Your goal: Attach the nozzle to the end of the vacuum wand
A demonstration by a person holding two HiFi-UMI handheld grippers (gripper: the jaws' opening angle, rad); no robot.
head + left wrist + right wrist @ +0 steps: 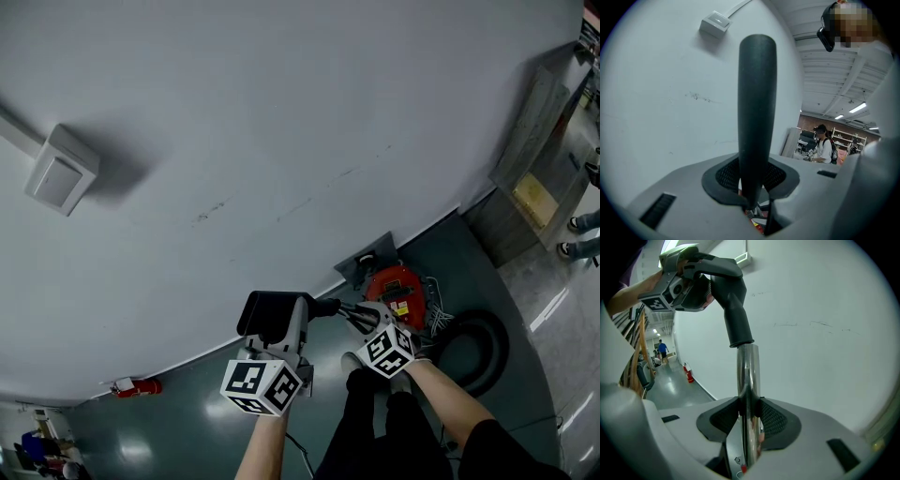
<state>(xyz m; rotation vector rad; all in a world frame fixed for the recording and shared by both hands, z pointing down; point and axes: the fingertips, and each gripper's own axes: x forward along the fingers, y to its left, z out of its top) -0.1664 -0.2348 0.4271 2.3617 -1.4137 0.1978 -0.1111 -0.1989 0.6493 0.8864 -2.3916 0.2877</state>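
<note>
In the head view my left gripper (284, 328) is shut on the black nozzle (273, 315), held up in front of the white wall. The left gripper view shows the nozzle's dark body (757, 108) rising from between the pads of the left gripper (752, 197). My right gripper (362, 320) is shut on the chrome wand (351, 312). In the right gripper view the wand (747, 369) runs up from the right gripper (749, 414), and its top end sits inside the nozzle's black neck (735, 310). The left gripper (677, 282) grips the nozzle head at upper left.
A red vacuum body (396, 291) and a coiled black hose (476, 349) lie on the dark floor below my hands. A white wall (281, 141) carries a small box (61, 169). A fire extinguisher (136, 386) stands at its foot, a wooden cabinet (534, 178) at right.
</note>
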